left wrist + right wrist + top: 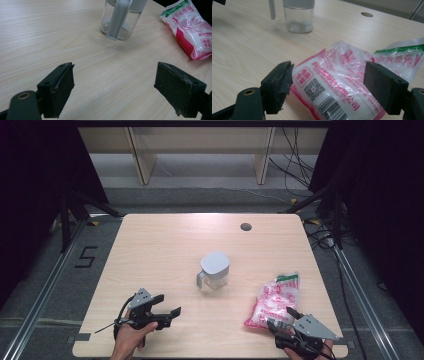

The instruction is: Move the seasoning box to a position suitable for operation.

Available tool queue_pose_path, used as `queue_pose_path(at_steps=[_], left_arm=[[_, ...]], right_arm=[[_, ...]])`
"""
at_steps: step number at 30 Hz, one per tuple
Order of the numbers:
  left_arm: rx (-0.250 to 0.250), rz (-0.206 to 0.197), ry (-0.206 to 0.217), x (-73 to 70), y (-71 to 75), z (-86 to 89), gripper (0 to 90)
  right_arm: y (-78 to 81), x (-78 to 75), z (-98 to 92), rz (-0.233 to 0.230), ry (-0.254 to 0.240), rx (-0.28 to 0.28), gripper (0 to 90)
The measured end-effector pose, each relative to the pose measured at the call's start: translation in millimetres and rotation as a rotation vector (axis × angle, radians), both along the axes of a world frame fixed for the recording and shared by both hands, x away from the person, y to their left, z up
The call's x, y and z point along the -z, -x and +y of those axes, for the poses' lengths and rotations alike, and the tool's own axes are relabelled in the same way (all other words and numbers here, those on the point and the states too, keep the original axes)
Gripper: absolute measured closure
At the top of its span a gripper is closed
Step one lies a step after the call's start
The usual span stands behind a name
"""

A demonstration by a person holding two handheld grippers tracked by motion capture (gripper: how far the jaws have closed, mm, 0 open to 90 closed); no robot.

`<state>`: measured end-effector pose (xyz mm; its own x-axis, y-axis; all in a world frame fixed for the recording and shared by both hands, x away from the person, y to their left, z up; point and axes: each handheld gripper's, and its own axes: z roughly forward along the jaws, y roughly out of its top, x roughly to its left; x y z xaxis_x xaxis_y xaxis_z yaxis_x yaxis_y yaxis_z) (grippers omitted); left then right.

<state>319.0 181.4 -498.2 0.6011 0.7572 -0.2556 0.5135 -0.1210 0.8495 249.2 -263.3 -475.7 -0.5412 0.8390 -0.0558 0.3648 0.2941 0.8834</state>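
A clear glass jug [215, 270] with a grey lid and handle stands at the middle of the wooden table [160, 245]. To its right, near the front edge, lies a plastic bag of white granules [277, 300] with pink and red print. My left gripper [167, 306] is at the front left, open and empty, pointing toward the jug [120, 17]; its jaws [115, 87] stand wide over bare wood. My right gripper [281, 319] is at the bag's near end. It [328, 85] is open, with the bag [337, 75] lying between its pads.
A round grey cable hole [245, 226] sits near the table's far edge. Beyond the table are wooden shelf legs [142, 160] and loose cables [295, 160] on the floor. Dark curtains flank both sides. A "5" [86, 256] is marked on the floor at left.
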Motion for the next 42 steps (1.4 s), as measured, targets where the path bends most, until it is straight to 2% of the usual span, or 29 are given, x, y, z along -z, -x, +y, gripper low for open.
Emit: queue_pose_path(at_steps=[5, 6, 7, 8, 9, 11, 13, 14, 16, 18, 20, 21, 25, 27, 30, 32, 35, 36, 37, 39, 40, 42], left_arm=[[0.004, -0.004, -0.002, 0.4, 0.0, -0.7, 14.9], [-0.002, -0.007, 0.002, 0.2, 0.5, -1.3, 14.9], [-0.002, -0.015, 0.0, 0.2, 0.5, -1.6, 14.9], [-0.007, -0.022, -0.017, -0.3, 0.8, -1.7, 14.9], [-0.007, -0.022, -0.017, -0.3, 0.8, -1.7, 14.9], [-0.01, -0.09, -0.125, -4.2, 2.1, -2.9, 15.1], [-0.016, -0.1, -0.107, -7.2, 1.9, -4.7, 15.3], [-0.009, -0.104, -0.114, -8.8, 0.9, -4.3, 15.3], [-0.006, -0.108, -0.116, -10.3, -0.7, -5.0, 16.0], [-0.006, -0.13, -0.096, -13.9, -7.1, -12.0, 17.8], [0.009, -0.138, -0.112, -16.6, -11.0, -16.3, 19.9], [0.012, -0.146, -0.106, -17.6, -13.3, -20.2, 20.7], [0.035, -0.151, -0.108, -20.1, -21.1, -32.0, 25.1], [0.058, -0.16, -0.127, -19.4, -29.3, -44.3, 27.3], [0.078, -0.143, -0.12, -13.6, -43.2, -60.7, 30.5], [0.087, -0.146, -0.15, -9.7, -51.1, -69.6, 31.4], [0.101, -0.137, -0.156, -5.9, -59.1, -80.0, 31.5], [0.105, -0.14, -0.158, -5.4, -60.8, -83.7, 32.9], [0.109, -0.159, -0.185, -5.4, -63.0, -87.6, 34.7], [0.099, -0.159, -0.195, -5.0, -64.3, -90.0, 35.8], [0.091, -0.18, -0.198, -4.0, -70.3, -90.7, 38.2], [0.077, -0.183, -0.186, -2.2, -75.3, -89.8, 46.8]], right_arm=[[0.3, -0.6, -0.2, 0.003, 0.0, 0.003, 23.8], [3.1, -0.7, 1.7, 0.024, -0.011, 0.028, 23.8], [2.8, -0.7, 1.6, 0.022, -0.009, 0.025, 23.8], [2.4, -0.1, 1.9, 0.015, -0.012, 0.026, 23.8], [2.6, -0.6, 1.5, 0.021, -0.008, 0.025, 23.8], [2.7, -0.6, 1.7, 0.02, -0.014, 0.03, 23.8], [2.1, -0.2, 1.2, 0.013, -0.006, 0.03, 23.8], [-0.4, -0.1, -0.8, -0.006, 0.014, 0.014, 23.8], [-0.7, 0.5, -0.3, -0.011, 0.008, 0.015, 23.8], [-0.5, 0.4, 0.0, -0.01, 0.001, 0.015, 23.7], [-0.7, 0.7, -0.3, -0.013, 0.009, 0.016, 23.5], [-0.8, 0.7, -0.4, -0.013, 0.01, 0.015, 23.4], [-0.8, 0.1, -1.1, -0.008, 0.015, 0.013, 23.3], [-0.7, 0.0, -1.5, -0.009, 0.019, 0.023, 23.3], [-0.7, -0.2, -1.3, -0.008, 0.016, 0.022, 23.3], [-1.1, 0.2, -1.3, -0.013, 0.017, 0.022, 23.3], [-0.8, 0.2, -1.1, -0.012, 0.012, 0.029, 23.3], [-0.8, 0.0, -1.2, -0.009, 0.013, 0.025, 23.3], [-1.0, 0.2, -1.3, -0.013, 0.016, 0.024, 23.3], [-1.4, 0.2, -1.5, -0.014, 0.018, 0.018, 23.3], [-0.9, 0.1, -1.2, -0.012, 0.015, 0.022, 23.3], [-1.0, 0.2, -0.7, -0.013, 0.008, 0.018, 23.2]])
